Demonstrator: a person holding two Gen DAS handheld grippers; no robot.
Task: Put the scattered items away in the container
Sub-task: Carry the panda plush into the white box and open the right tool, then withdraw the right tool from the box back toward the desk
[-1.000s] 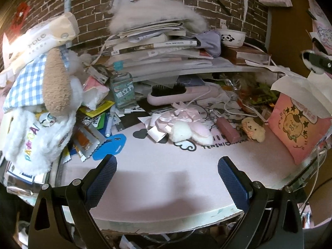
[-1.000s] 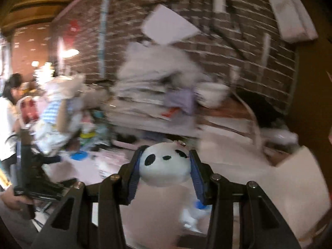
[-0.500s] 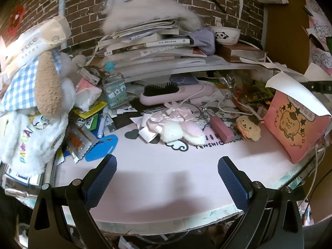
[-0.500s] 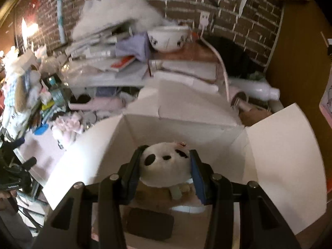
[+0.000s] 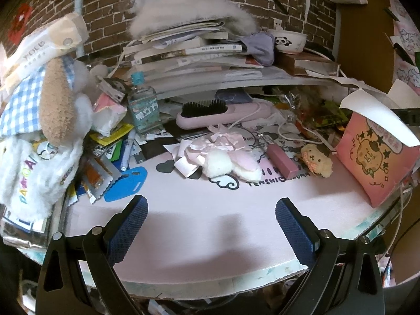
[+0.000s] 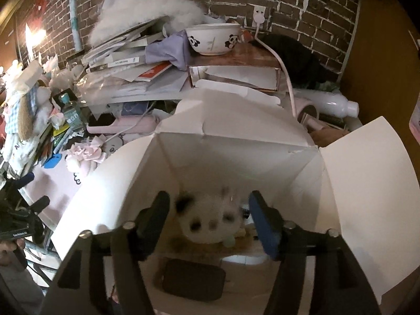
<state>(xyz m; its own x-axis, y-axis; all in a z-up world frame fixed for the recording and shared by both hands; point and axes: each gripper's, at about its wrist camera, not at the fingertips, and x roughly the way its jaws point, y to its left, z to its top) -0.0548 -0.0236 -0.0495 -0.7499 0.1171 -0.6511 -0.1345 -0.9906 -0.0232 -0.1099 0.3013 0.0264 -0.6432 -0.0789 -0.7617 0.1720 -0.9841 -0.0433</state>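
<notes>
Right gripper [image 6: 210,216] now spread wide over the white box [image 6: 354,173], panda plush [image 6: 210,220] released, blurred, dropping at 6 o'clock inside; one item stowed; left gripper [image 5: 211,223] likewise spread, empty, idle above the pink mat [image 5: 210,210].

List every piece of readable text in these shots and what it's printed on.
"TENSHIO...UMA", partly covered: pink desk mat.
"YOLO"-like letters, uncertain: tissue pack.
"PA...A", partial coloured letters: white plush.
Large characters, blurred: bottle label.
Book spines: too small to read.
Pink bag: drawing, its lettering unreadable.
</notes>
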